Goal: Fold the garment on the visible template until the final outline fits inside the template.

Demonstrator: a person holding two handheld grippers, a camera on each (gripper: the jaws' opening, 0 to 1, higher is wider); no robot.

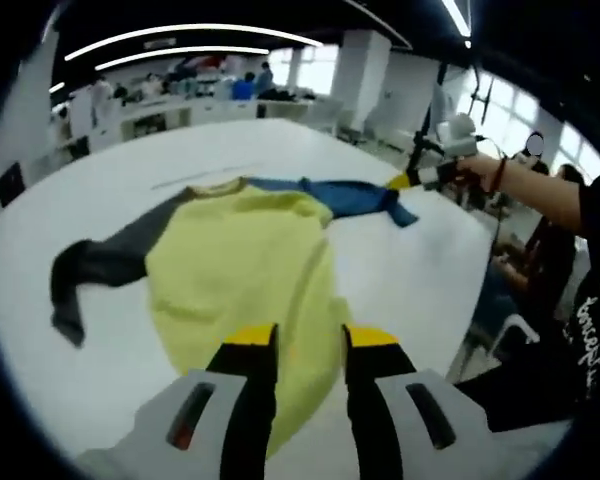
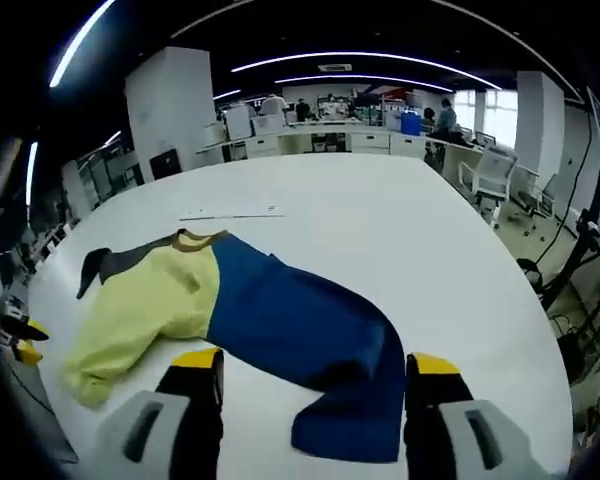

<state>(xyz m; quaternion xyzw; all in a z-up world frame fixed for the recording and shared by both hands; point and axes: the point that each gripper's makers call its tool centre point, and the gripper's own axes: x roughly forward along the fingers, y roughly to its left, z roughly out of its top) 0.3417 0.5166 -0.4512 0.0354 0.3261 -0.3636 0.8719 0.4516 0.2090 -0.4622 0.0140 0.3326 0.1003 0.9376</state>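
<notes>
Lying spread on the white table [image 1: 420, 270], the garment [image 1: 250, 270] is a sweatshirt with a yellow body, one dark grey sleeve [image 1: 95, 265] and one blue sleeve [image 1: 345, 195]. Seen from the left gripper view, the left gripper [image 1: 308, 345] hovers at the near hem of the yellow body, its yellow-tipped jaws a narrow gap apart with nothing between them; the grey sleeve trails off to the left and bends toward the near side, while the blue sleeve stretches to the far right. At that sleeve's cuff is the right gripper [image 1: 405, 182], held by a person's hand [image 1: 480, 170]. In the right gripper view the right gripper [image 2: 315, 365] has its jaws spread wide on either side of the blue sleeve [image 2: 300, 335], whose cuff end lies between them without being pinched. A thin pale line [image 2: 230, 214], perhaps the template edge, runs across the table [image 2: 400, 230] beyond the collar [image 2: 195, 238].
</notes>
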